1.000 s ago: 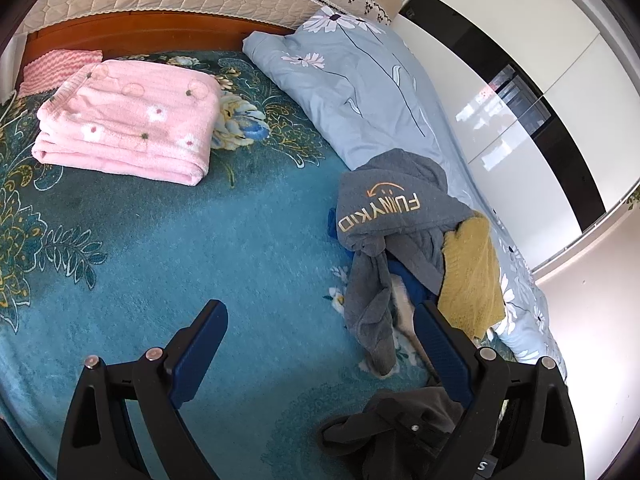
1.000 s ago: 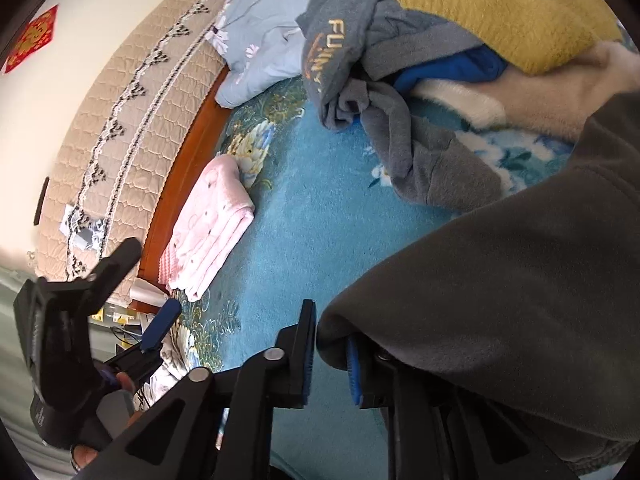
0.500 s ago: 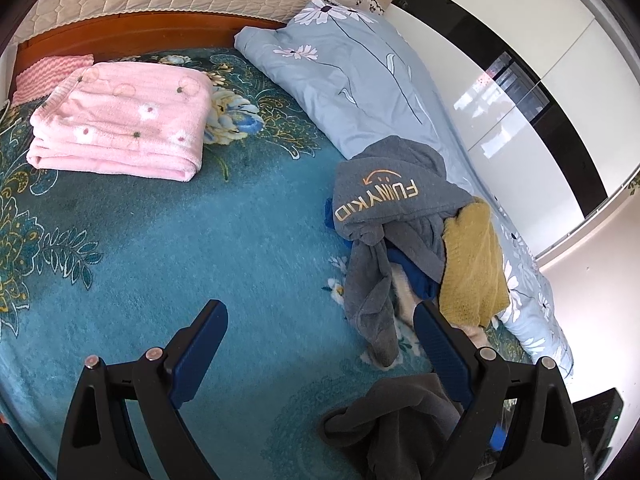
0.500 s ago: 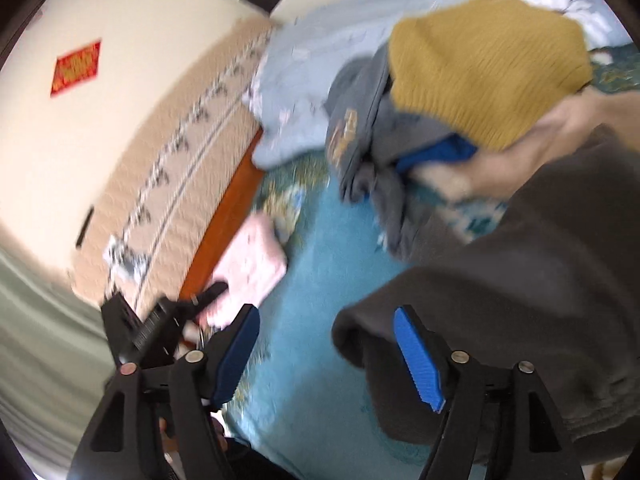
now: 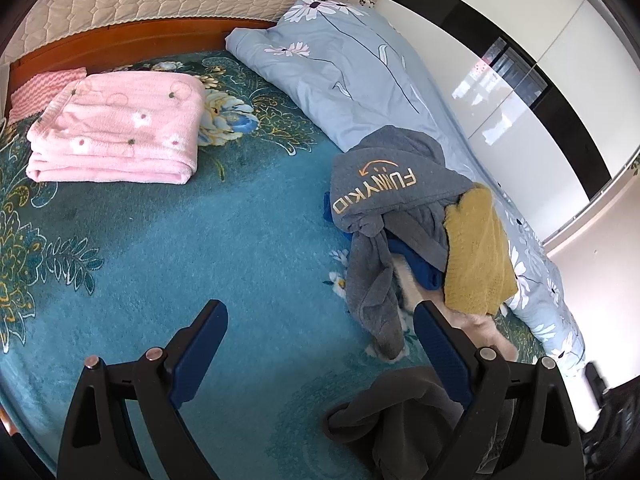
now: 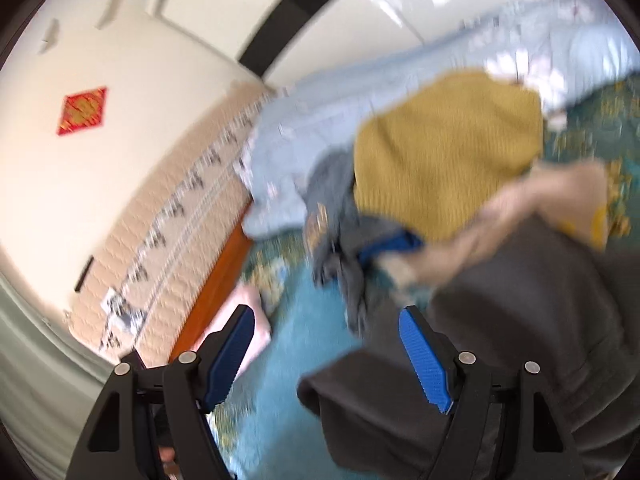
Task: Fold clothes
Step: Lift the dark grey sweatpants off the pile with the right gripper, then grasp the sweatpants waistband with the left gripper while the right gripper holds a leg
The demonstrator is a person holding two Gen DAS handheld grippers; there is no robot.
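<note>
- Right claw (image 6: 326, 354) has let go: a second ago clamped on the dark garment (image 6: 500, 344), now spread wide and swinging, view blurred.
- Left claw (image 5: 320, 354) stays apart, empty.
- Garment lies crumpled on the bed (image 5: 168, 248), beside the pile (image 5: 404, 216); it needs regripping.

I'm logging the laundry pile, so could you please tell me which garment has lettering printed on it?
The grey hoodie atop the pile, printed with orange "FUNNYKID" lettering. The mustard knit and dark grey garment show no print.
</note>
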